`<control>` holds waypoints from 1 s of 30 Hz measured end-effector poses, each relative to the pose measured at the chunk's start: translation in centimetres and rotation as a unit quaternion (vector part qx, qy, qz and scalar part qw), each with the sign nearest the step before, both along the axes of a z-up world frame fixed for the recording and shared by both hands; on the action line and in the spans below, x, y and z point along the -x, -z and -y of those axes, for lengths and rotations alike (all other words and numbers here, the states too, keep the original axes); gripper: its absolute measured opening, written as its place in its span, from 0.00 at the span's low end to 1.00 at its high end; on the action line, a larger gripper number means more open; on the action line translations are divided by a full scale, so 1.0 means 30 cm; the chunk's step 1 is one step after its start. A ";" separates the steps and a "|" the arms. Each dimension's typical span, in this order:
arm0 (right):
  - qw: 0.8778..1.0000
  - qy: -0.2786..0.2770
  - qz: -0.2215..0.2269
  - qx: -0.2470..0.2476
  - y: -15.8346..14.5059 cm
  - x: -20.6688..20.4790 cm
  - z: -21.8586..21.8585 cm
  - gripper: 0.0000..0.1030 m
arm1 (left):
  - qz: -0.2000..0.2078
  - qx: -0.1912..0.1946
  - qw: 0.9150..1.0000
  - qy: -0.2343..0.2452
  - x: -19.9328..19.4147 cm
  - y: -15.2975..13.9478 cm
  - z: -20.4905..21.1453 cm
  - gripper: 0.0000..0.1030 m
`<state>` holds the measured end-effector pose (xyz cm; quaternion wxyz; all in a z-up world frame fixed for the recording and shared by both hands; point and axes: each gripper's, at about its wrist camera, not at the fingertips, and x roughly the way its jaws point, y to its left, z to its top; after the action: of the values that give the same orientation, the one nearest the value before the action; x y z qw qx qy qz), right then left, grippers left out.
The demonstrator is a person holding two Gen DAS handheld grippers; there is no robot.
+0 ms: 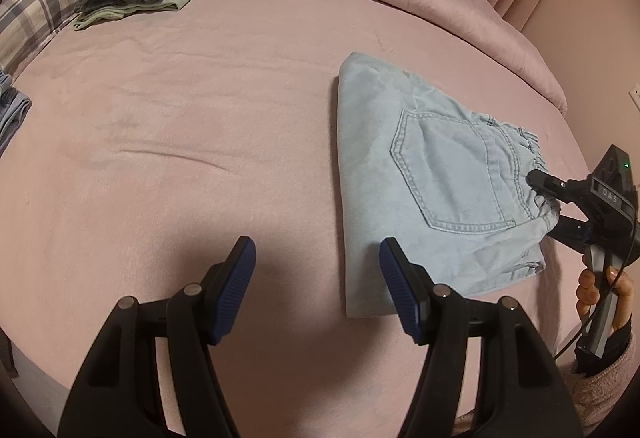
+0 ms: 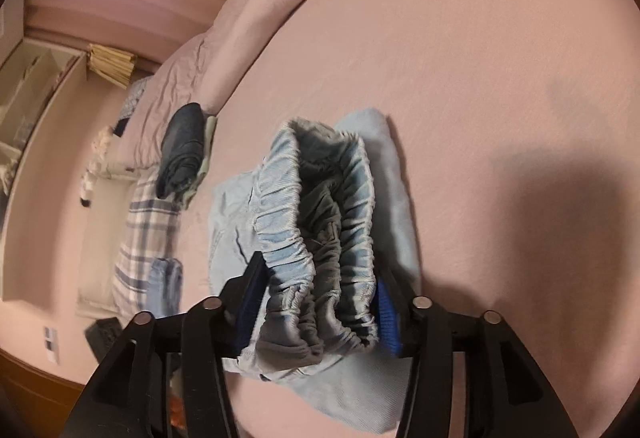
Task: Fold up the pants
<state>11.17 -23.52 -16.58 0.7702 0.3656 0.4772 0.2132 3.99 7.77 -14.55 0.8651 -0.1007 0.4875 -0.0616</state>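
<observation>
On the pink bed (image 1: 240,86) — folded pale denim pants (image 1: 420,174), soft, limp, light: your right gripper (image 2: 320,298) brackets the elastic waistband, pads slackened; left gripper (image 1: 318,278) spread, empty — lift by stacked edges

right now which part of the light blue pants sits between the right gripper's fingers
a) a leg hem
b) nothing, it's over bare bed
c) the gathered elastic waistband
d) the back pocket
c: in the right wrist view the bunched elastic waistband of the folded light blue pants fills the gap between the right gripper fingers, while the back pocket lies flat further in.
</observation>
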 end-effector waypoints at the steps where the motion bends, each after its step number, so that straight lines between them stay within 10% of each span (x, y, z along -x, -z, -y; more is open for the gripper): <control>1: 1.000 -0.001 0.005 0.013 -0.011 0.004 -0.003 0.53 | 0.001 -0.001 1.000 0.001 -0.002 -0.002 0.004 0.63; 12: 0.977 0.019 0.111 0.182 -0.200 0.036 -0.041 0.55 | 0.025 -0.004 0.999 0.040 -0.050 -0.050 0.112 0.61; 20: 0.949 -0.081 0.184 0.244 -0.258 -0.020 -0.220 0.25 | 0.034 -0.012 0.994 0.104 -0.095 -0.050 0.253 0.43; 30: 0.946 -0.121 0.094 0.286 -0.077 -0.132 -0.218 0.17 | -0.020 -0.005 0.993 0.117 -0.155 0.068 0.248 0.43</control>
<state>15.14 -16.98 -14.29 0.8521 0.0473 0.4844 0.1926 8.64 0.34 -16.59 0.8428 -0.0404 0.5130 -0.1580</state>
